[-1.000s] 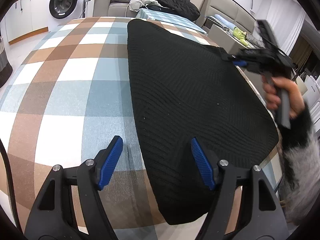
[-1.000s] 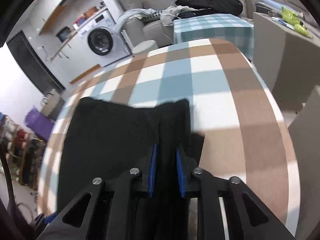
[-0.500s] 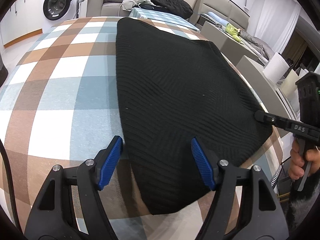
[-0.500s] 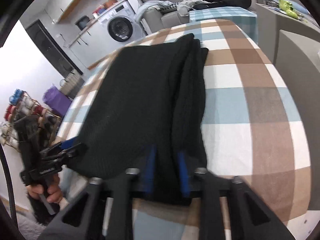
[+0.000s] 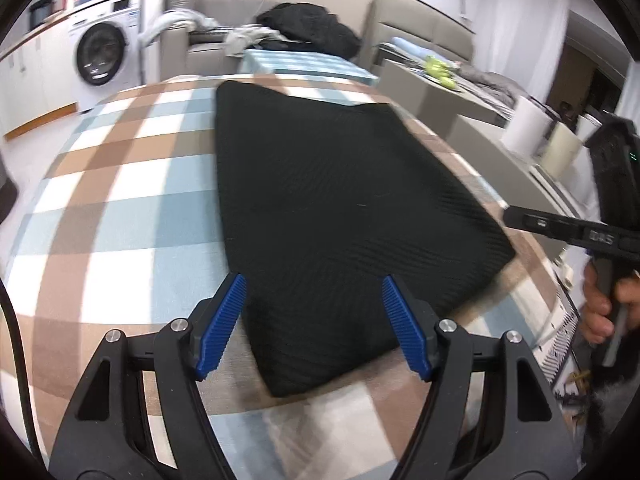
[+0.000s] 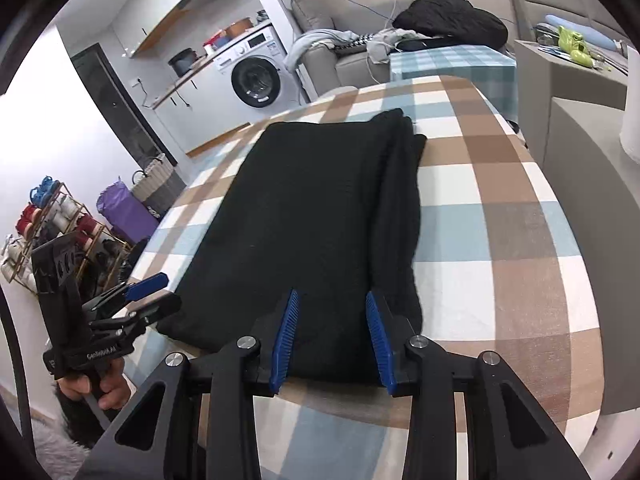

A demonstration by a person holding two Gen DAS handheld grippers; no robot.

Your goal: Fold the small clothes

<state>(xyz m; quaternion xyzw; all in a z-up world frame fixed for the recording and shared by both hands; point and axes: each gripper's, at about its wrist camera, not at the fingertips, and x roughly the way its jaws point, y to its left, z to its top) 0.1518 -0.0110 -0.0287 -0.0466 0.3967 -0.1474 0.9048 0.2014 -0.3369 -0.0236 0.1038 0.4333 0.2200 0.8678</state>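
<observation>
A black knitted garment [image 5: 332,200] lies flat on the checked tablecloth [image 5: 120,200], folded lengthwise, with the doubled layers along its right side [image 6: 400,200]. My left gripper [image 5: 313,284] hovers open over the garment's near left corner, nothing between its blue pads; in the right wrist view the left gripper [image 6: 168,291] sits at the table's left edge. My right gripper [image 6: 332,296] is over the garment's near edge. Its jaws are opening, the fabric lies between and under the pads, and they do not press it. The right gripper [image 5: 516,216] shows beside the garment's right corner.
The table's near edge and right edge [image 6: 520,240] are close to both grippers. Behind stand a washing machine [image 5: 100,56], a sofa with piled clothes [image 5: 308,28], a small checked table [image 5: 296,64] and grey cabinets [image 5: 440,96]. A rack of spools [image 6: 48,216] stands left.
My right gripper travelled with the fabric from the garment's far end to its near edge, then its jaws came apart and let the fabric go. My left gripper drew back a little.
</observation>
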